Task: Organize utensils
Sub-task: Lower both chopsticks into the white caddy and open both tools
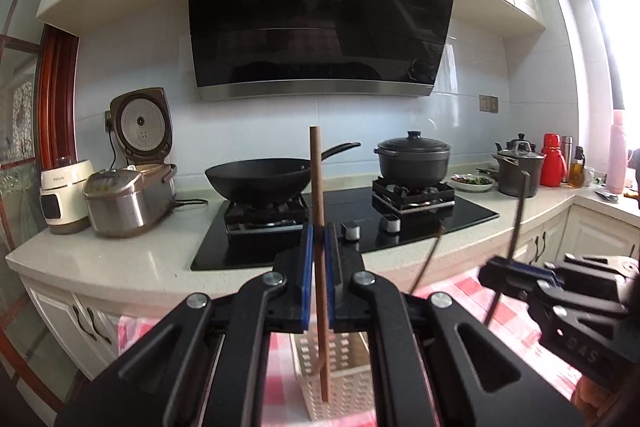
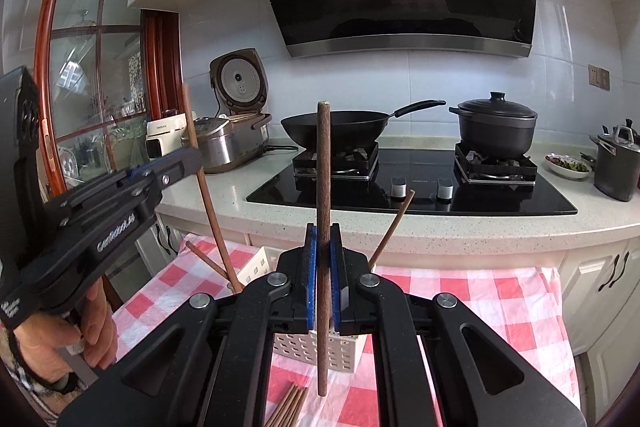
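My left gripper (image 1: 319,239) is shut on a brown wooden chopstick (image 1: 317,187) held upright, its lower end over the white perforated holder (image 1: 340,383). My right gripper (image 2: 325,243) is shut on another upright brown chopstick (image 2: 323,167), its lower end in front of the holder (image 2: 304,351). The right gripper shows in the left wrist view (image 1: 508,271) at the right; the left gripper shows in the right wrist view (image 2: 176,163) at the left. Two chopsticks (image 2: 390,231) lean in the holder. Several loose chopsticks (image 2: 288,407) lie on the cloth.
A red-and-white checked cloth (image 2: 460,299) covers the table. Behind it runs a white counter (image 2: 440,227) with a black hob, a wok (image 2: 336,127), a black pot (image 2: 496,127), rice cookers (image 1: 128,199), a grey pot (image 1: 518,173) and bottles.
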